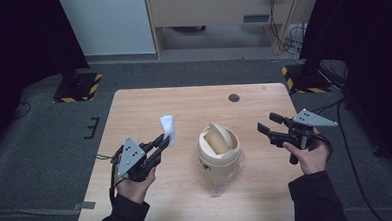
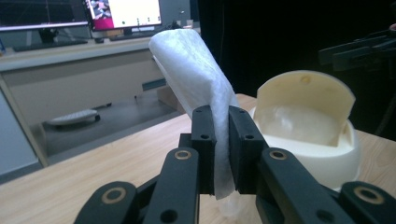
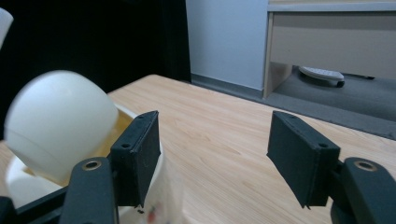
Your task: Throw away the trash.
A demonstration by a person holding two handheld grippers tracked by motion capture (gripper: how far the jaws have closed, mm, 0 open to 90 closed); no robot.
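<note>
Stage: tissue [image 1: 168, 129] picked up, not yet binned | Left tool [image 1: 161, 142] pinches the soft, folded white tissue, held above the counter [image 1: 134, 108] left of the bin [image 1: 218, 157] | Right tool [image 1: 270, 125] spread wide, empty | Bin: cream plastic, round, swing lid [image 2: 303, 93] tipped open

The high view is dim at its left and right edges, where black curtains swallow the light, while the table [image 1: 202, 190] is evenly lit from above with soft, faint shadows. In the left gripper view the near tissue [image 2: 196, 79] is bright and sharp, the far monitors glare. In the right gripper view the bin lid [image 3: 58, 123] is blurred.
</note>
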